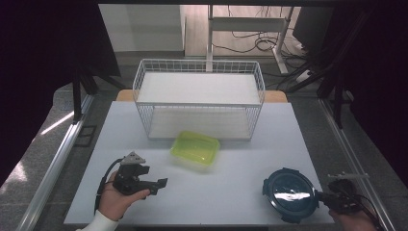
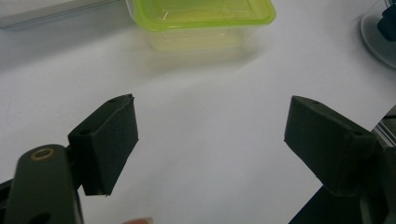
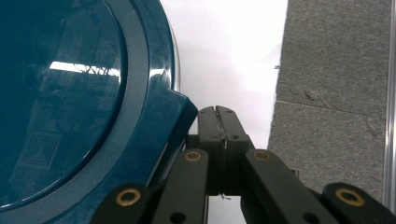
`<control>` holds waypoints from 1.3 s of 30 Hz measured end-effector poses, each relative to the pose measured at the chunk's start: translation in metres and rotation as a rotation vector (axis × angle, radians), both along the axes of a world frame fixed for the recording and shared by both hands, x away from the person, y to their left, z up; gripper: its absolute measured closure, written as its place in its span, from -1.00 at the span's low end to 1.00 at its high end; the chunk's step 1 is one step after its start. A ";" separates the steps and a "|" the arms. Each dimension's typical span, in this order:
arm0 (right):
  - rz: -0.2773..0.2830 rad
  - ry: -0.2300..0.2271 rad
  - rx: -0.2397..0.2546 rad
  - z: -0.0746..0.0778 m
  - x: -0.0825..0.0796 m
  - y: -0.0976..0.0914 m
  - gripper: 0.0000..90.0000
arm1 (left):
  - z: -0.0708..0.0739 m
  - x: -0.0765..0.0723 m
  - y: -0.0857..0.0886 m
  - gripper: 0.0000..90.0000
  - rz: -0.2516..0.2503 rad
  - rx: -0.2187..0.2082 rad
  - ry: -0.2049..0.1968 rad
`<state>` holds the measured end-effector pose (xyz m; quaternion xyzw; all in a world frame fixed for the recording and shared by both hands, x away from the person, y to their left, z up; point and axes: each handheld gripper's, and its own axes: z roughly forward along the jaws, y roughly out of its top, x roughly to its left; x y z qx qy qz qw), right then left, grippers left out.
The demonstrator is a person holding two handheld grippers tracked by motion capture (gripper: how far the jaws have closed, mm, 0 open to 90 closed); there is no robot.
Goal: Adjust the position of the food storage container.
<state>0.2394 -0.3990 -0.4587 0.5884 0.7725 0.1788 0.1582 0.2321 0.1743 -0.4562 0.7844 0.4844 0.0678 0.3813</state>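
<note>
A lime-green rectangular lidded box (image 1: 195,148) (image 2: 201,18) lies on the white table top, just in front of the wire basket. A dark blue round lidded container (image 1: 290,194) (image 3: 70,102) sits at the front right; its edge also shows in the left gripper view (image 2: 380,32). My left gripper (image 1: 161,183) (image 2: 210,100) rests at the front left with its jaws wide open over bare table, pointing toward the green box and apart from it. My right gripper (image 1: 318,195) (image 3: 217,109) is shut, jaws pressed together with nothing visible between them, right beside a latch tab on the blue container's right rim.
A white wire basket (image 1: 199,98) with a white floor stands across the back of the table. The white table top (image 1: 226,187) ends close to the right of the blue container, where grey floor and a metal rail (image 1: 356,168) run. Another rail (image 1: 57,159) lines the left side.
</note>
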 end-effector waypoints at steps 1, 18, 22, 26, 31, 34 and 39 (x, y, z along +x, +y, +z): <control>0.002 0.001 0.002 0.000 0.000 0.001 0.97 | 0.000 0.000 -0.001 -0.61 -0.002 0.001 0.001; 0.119 0.025 0.019 -0.005 0.007 0.048 0.97 | -0.003 0.001 -0.002 -0.61 -0.001 0.005 0.013; 0.136 0.024 0.020 -0.006 0.007 0.058 0.97 | -0.003 0.001 -0.002 -0.61 -0.003 0.002 0.015; 0.147 0.028 0.014 -0.006 0.006 0.066 0.97 | -0.003 0.001 -0.003 -0.62 -0.006 -0.001 0.014; 0.162 0.033 0.017 -0.006 0.006 0.076 0.97 | -0.004 0.002 -0.003 -0.62 -0.008 0.001 0.017; 0.172 0.037 0.012 -0.006 0.006 0.084 0.97 | -0.004 0.002 -0.003 -0.62 -0.005 0.000 0.018; 0.189 0.049 0.024 -0.008 0.004 0.099 0.97 | -0.004 0.001 -0.003 -0.62 -0.006 0.002 0.017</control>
